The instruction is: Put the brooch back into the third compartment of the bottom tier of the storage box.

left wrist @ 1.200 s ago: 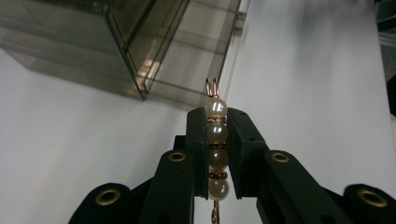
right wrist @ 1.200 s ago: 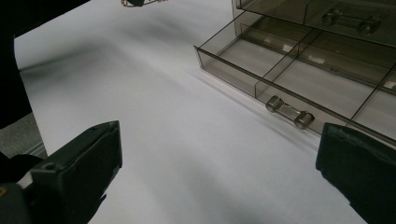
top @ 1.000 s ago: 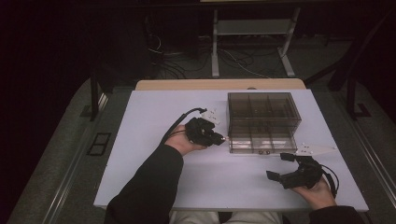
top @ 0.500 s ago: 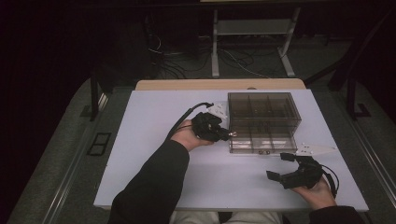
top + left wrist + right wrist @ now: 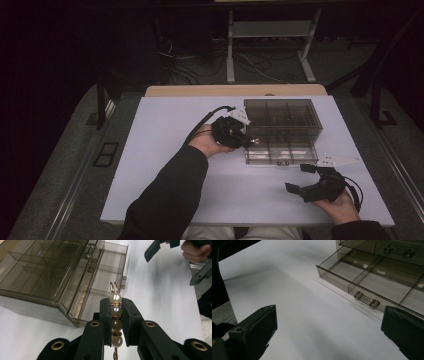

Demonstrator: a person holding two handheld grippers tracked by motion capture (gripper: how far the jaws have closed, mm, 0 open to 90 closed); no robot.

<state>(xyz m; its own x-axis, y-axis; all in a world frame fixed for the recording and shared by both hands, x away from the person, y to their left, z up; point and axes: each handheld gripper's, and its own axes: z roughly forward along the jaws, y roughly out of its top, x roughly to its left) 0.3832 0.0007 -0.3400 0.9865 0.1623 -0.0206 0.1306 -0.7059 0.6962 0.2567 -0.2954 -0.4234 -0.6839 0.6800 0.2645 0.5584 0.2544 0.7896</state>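
Note:
A smoky clear drawer box (image 5: 282, 117) stands on the white table (image 5: 165, 150), right of centre. Its lowest drawer (image 5: 280, 154) is pulled out toward me. My left gripper (image 5: 248, 141) is at the drawer's left front corner. In the left gripper view it (image 5: 116, 301) is shut on a short string of pearl beads (image 5: 115, 312) with gold spacers and a gold wire loop on top, held just above the open drawer (image 5: 100, 285). My right gripper (image 5: 300, 178) rests open near the front right of the table. In the right gripper view its jaws (image 5: 329, 325) stand wide apart, facing the drawer's clear handle (image 5: 367, 300).
The open drawer (image 5: 372, 277) has several divided compartments. Behind the table stand a metal frame (image 5: 270, 30) and loose cables on the floor. Bare white tabletop lies to the left and at the front.
My left gripper has carried the bead string right, from mid-table up to the box's open drawer. The right gripper has stayed put.

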